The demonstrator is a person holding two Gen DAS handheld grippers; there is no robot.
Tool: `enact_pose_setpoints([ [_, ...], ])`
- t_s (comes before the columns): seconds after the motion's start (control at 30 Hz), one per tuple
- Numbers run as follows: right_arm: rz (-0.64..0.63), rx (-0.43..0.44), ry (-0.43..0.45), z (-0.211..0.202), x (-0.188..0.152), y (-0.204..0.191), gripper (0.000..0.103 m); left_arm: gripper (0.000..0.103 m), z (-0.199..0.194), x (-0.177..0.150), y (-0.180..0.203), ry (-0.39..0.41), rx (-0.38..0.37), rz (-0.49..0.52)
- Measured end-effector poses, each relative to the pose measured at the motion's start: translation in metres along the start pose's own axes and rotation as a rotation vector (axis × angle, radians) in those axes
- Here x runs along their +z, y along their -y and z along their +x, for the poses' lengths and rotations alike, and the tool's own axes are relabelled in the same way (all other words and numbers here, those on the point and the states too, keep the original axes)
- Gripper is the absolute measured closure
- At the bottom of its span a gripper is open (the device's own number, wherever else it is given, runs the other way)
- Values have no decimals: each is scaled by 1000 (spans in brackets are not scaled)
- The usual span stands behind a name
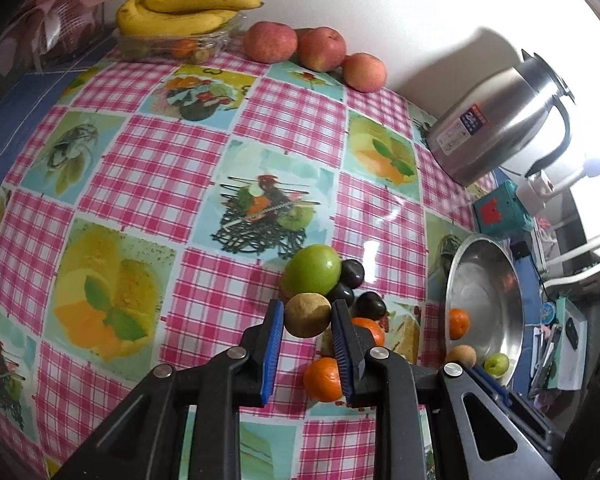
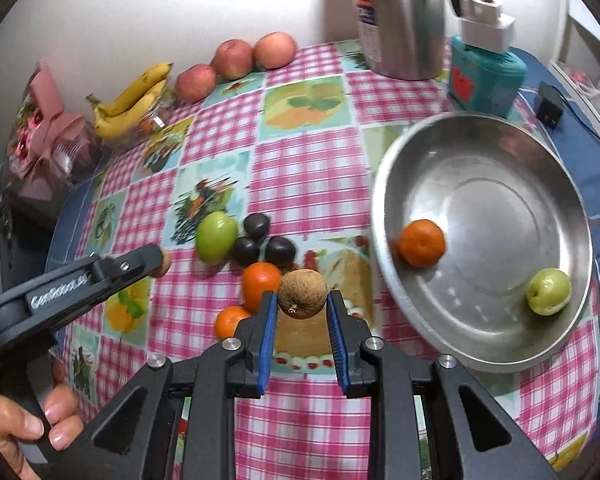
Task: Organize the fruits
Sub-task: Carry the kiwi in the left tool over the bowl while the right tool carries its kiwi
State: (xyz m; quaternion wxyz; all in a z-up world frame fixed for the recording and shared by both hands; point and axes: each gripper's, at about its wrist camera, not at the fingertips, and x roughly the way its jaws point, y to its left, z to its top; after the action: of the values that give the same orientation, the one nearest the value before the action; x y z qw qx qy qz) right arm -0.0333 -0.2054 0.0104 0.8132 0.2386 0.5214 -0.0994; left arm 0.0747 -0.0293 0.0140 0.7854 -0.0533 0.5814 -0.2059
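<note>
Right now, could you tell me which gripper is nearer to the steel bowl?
Right. The right gripper, holding a brown fruit, sits just beside the steel bowl's rim; the left gripper is farther away, beyond the loose fruit.

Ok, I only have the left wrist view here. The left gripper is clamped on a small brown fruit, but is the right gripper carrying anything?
Observer: Yes. The right wrist view shows the right gripper shut on a second brown fruit.
Operator: And the steel bowl? I see it nearly edge-on.
Observer: The steel bowl holds just one tangerine and one green fruit.
Operator: What is holding the left gripper?
Observer: A bare hand is wrapped around the handle of the left gripper, at the lower left of the right wrist view.
</note>
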Motion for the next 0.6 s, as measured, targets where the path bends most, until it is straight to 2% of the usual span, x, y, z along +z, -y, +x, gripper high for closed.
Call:
enact_pose_setpoints([
  [0.27,100,-58,36,-13,4,36,77,77,4,-6,24,-10,-10,54],
  [0.6,178,-85,48,-21,4,70,77,77,8,-23,81,-8,-62,182],
])
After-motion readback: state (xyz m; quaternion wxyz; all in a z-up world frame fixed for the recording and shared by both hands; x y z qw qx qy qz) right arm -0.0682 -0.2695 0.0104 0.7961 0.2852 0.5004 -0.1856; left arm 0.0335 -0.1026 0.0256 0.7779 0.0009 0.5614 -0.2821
